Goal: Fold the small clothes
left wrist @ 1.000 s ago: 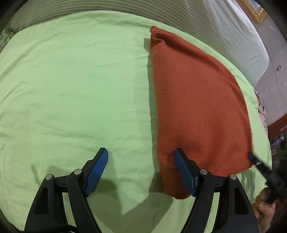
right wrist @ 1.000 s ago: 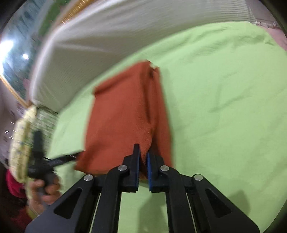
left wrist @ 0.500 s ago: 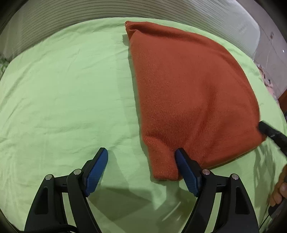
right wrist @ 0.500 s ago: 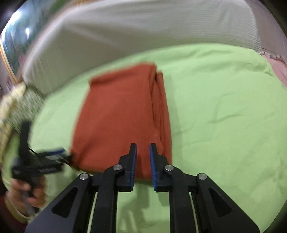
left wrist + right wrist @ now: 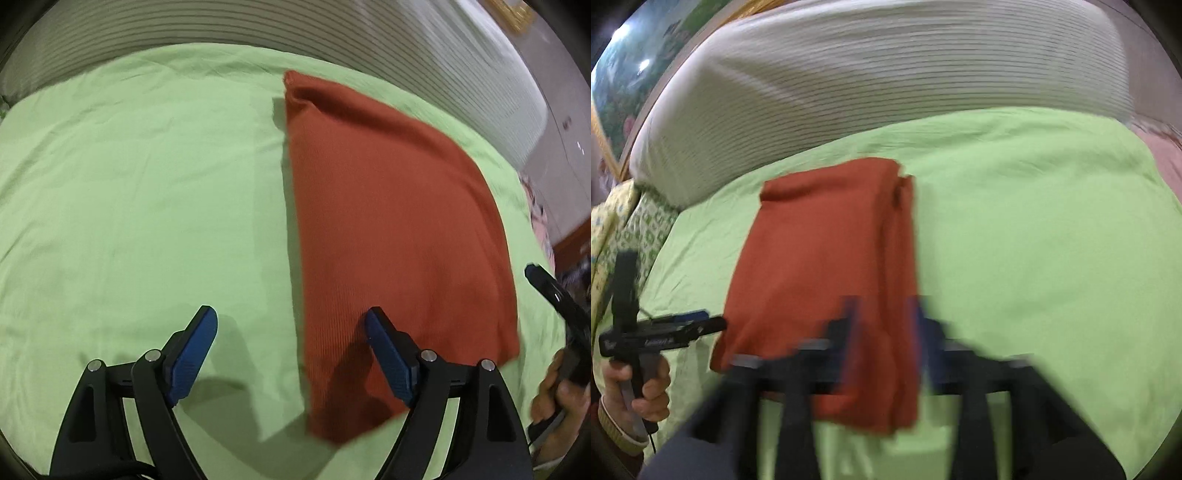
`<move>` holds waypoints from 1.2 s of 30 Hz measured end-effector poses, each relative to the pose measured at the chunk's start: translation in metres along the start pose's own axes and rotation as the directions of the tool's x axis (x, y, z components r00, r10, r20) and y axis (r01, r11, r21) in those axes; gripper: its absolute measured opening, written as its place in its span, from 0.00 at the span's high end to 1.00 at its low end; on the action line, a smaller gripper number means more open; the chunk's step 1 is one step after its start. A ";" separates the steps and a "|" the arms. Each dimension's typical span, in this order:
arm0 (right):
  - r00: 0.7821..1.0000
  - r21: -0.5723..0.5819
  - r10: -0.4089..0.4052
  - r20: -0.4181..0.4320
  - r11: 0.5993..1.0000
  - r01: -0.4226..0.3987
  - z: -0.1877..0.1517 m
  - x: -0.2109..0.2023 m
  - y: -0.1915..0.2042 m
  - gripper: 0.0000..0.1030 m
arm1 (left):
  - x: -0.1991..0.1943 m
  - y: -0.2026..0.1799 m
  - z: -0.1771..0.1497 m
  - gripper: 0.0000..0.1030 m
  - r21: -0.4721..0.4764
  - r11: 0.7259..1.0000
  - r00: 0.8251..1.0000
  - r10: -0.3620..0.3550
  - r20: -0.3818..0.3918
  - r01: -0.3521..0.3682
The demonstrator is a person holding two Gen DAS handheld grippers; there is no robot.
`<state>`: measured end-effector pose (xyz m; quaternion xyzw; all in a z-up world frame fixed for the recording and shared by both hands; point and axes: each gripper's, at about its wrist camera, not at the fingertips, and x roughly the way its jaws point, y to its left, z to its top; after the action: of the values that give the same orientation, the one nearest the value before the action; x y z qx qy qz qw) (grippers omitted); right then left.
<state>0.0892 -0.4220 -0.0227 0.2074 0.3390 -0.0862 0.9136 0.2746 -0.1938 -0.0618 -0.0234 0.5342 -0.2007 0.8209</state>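
A folded rust-orange cloth (image 5: pixel 388 221) lies flat on the green sheet (image 5: pixel 129 184). My left gripper (image 5: pixel 291 317) hovers over its near left edge. Its jaws are opening, the right finger stands above the cloth, and nothing is pinched. At the right edge, a hand (image 5: pixel 565 391) holds the right gripper's body. In the right wrist view the cloth (image 5: pixel 820 251) shows stacked layers along its right side. My right gripper (image 5: pixel 882 310) is blurred, with its jaws opening. The cloth's near edge lies below the gap, free of the pads. The left gripper (image 5: pixel 665 332) is beside the cloth's left corner.
A ribbed white cushion (image 5: pixel 886 74) runs along the back of the bed. Patterned yellow-green fabric (image 5: pixel 628 229) hangs at the left edge, and pink fabric (image 5: pixel 1167 155) lies at the far right. A framed picture (image 5: pixel 620 92) hangs behind. Bare green sheet spreads right of the cloth.
My right gripper was shut on the cloth's near edge; its jaws have spread and let it go, and the cloth lies flat. The left jaws have widened slightly and the left view has shifted.
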 end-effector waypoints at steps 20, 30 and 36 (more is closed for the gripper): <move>0.962 0.117 0.256 -0.095 0.963 -0.244 0.022 0.084 -0.032 0.25 | 0.051 -0.008 0.052 0.13 0.057 0.992 0.991 -0.107 -0.077 0.112; 0.937 0.202 0.329 -0.115 0.932 -0.302 0.015 0.091 -0.031 0.66 | 0.058 -0.013 0.059 0.72 -0.001 0.975 0.974 -0.223 -0.048 0.223; 0.931 0.213 0.361 -0.051 0.915 -0.343 0.013 0.068 -0.021 0.74 | 0.033 -0.007 0.047 0.79 -0.012 0.967 0.967 -0.255 0.003 0.255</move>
<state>0.1421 -0.4479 -0.0653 0.3597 0.3262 0.0553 0.8724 0.3259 -0.2201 -0.0688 -0.0972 0.5272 -0.3013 0.7885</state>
